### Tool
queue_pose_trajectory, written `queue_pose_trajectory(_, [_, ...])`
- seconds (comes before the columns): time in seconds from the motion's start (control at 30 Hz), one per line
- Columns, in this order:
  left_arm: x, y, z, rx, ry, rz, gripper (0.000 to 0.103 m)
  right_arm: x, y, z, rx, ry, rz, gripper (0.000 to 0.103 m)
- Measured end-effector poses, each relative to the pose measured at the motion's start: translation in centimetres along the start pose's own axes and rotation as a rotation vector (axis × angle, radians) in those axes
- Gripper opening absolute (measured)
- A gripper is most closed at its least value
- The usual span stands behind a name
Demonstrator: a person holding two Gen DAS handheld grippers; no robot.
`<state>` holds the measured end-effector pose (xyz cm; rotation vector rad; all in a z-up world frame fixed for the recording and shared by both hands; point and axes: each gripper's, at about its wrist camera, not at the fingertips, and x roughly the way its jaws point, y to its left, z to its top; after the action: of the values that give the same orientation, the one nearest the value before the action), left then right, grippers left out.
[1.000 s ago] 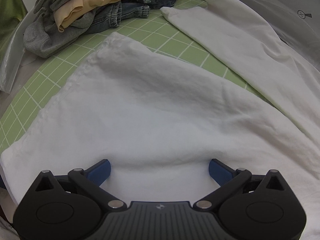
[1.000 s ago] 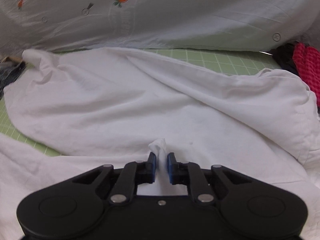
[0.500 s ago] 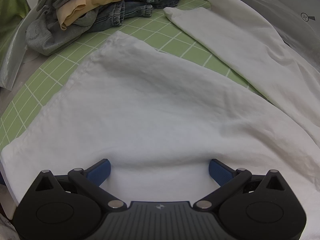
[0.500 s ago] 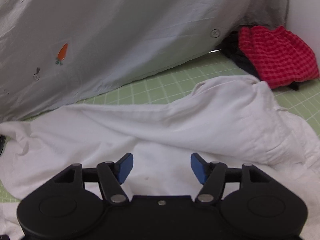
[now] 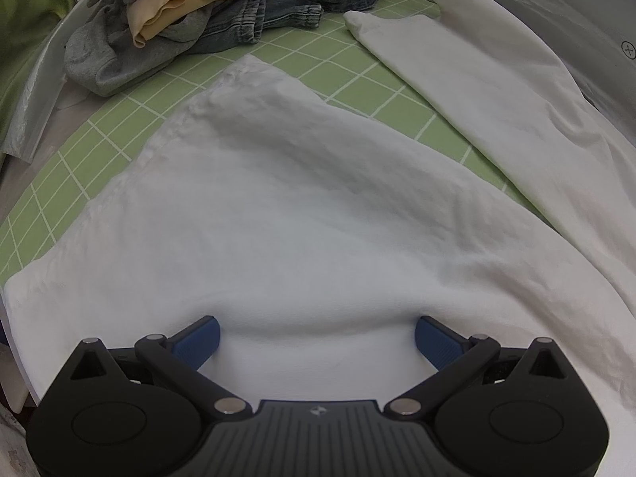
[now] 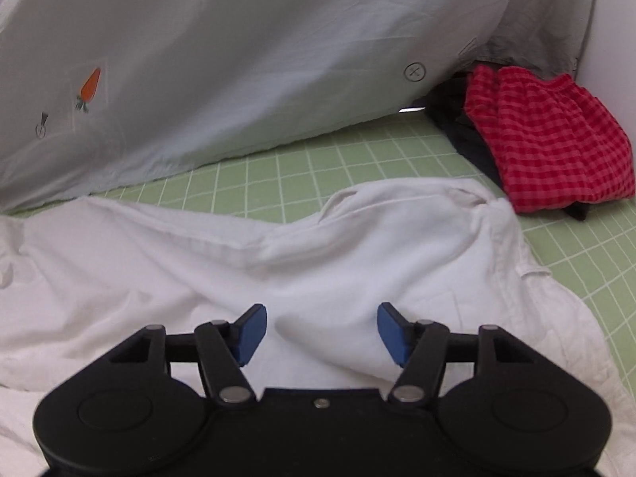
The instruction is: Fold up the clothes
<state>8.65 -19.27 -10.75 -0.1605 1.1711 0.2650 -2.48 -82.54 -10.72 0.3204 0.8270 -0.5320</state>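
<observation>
White cotton shirt (image 5: 302,214) lies spread out on the green cutting mat with white grid lines (image 5: 99,147), which covers the desk. In the left wrist view one long white sleeve (image 5: 497,95) runs off toward 1 o'clock, with a strip of green mat between it and the body of the shirt.

The left gripper (image 5: 317,338) sits low over the shirt at 6 o'clock. Its blue fingers (image 5: 198,340) are spread wide apart and hold nothing. A soft ridge of cloth lies between them.

The right gripper (image 6: 321,328) is over the shirt (image 6: 357,246) too. Its blue fingers (image 6: 250,332) are also wide apart, with a small bump of cloth between them, but they do not pinch it. The shirt's collar end is bunched up toward 1 o'clock.

At 11 o'clock in the left view sits a messy pile of grey, tan and blue denim clothes (image 5: 190,12). At 2 o'clock in the right view lies a red checked cloth (image 6: 544,139) on top of something dark. A pale grey sheet with little orange carrots (image 6: 238,51) hangs across the back.
</observation>
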Motion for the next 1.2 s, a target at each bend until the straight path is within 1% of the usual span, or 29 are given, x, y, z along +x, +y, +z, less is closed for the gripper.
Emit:
queue_pose_trajectory(0.07, [0.0,-0.1,0.1,-0.01,0.002,0.005,0.103,0.3,0.9,-1.0,-0.024,0.022,-0.012,0.063])
queue_pose_trajectory(0.23, [0.1,-0.3,0.4,-0.03,0.005,0.013,0.103,0.1,1.4,-2.0,-0.015,0.048,-0.027,0.063])
queue_pose_trajectory(0.3, [0.1,-0.4,0.5,-0.037,0.003,0.016,0.103,-0.4,1.4,-2.2,0.008,0.061,-0.027,0.063])
queue_pose_trajectory(0.33, [0.1,-0.5,0.5,-0.042,0.0,0.018,0.103,-0.5,1.4,-2.5,0.026,0.064,-0.029,0.064])
queue_pose_trajectory(0.37, [0.1,-0.5,0.4,-0.047,-0.002,0.021,0.103,-0.6,1.3,-2.8,0.043,0.068,-0.031,0.068])
queue_pose_trajectory(0.4, [0.1,-0.5,0.4,-0.053,-0.005,0.023,0.103,-0.6,1.3,-3.1,0.059,0.07,-0.034,0.069])
queue_pose_trajectory(0.5, [0.2,-0.7,0.6,-0.068,-0.005,0.03,0.103,0.7,0.9,-3.1,0.036,0.072,-0.061,0.069])
queue_pose_trajectory(0.6, [0.2,-0.7,0.9,-0.069,0.0,0.031,0.103,2.2,-0.1,-1.0,0.005,0.041,-0.078,0.069])
queue_pose_trajectory(0.63, [0.2,-0.8,0.9,-0.068,0.0,0.031,0.103,3.0,-0.8,0.3,0.011,0.022,-0.093,0.068])
queue_pose_trajectory(0.7, [0.3,-0.8,0.9,-0.066,-0.001,0.03,0.103,4.7,-2.5,3.1,0.023,-0.019,-0.126,0.06])
queue_pose_trajectory(0.73, [0.3,-0.8,0.9,-0.065,-0.003,0.03,0.103,5.7,-3.6,4.7,0.038,-0.037,-0.148,0.057])
queue_pose_trajectory(0.77, [0.3,-0.8,0.9,-0.064,-0.005,0.029,0.103,6.6,-4.7,6.0,0.065,-0.047,-0.191,0.05])
queue_pose_trajectory(0.83, [0.3,-0.8,0.8,-0.065,-0.009,0.03,0.103,8.3,-6.7,8.8,0.12,-0.069,-0.275,0.051])
queue_pose_trajectory(0.87, [0.3,-0.8,0.8,-0.066,-0.012,0.03,0.103,9.2,-7.8,10.1,0.147,-0.08,-0.317,0.061])
queue_pose_trajectory(0.9, [0.2,-0.8,0.7,-0.066,-0.016,0.031,0.103,10.0,-8.8,11.4,0.173,-0.086,-0.358,0.067])
queue_pose_trajectory(0.93, [0.2,-0.8,0.7,-0.068,-0.02,0.031,0.103,10.2,-9.5,12.2,0.197,-0.077,-0.381,0.067])
queue_pose_trajectory(1.0, [0.2,-0.9,0.6,-0.073,-0.027,0.033,0.103,9.3,-10.1,12.8,0.23,-0.104,-0.372,0.068])
queue_pose_trajectory(1.03, [0.2,-0.9,0.6,-0.077,-0.03,0.035,0.103,8.3,-9.9,12.6,0.231,-0.13,-0.363,0.07])
queue_pose_trajectory(1.07, [0.2,-0.9,0.6,-0.081,-0.032,0.037,0.103,7.3,-9.5,12.0,0.232,-0.143,-0.352,0.081])
queue_pose_trajectory(1.13, [0.3,-1.0,0.9,-0.092,-0.026,0.041,0.103,5.3,-8.7,10.2,0.236,-0.163,-0.325,0.091])
queue_pose_trajectory(1.2, [0.4,-1.0,1.4,-0.098,-0.004,0.042,0.103,3.7,-7.9,7.9,0.238,-0.145,-0.284,0.093])
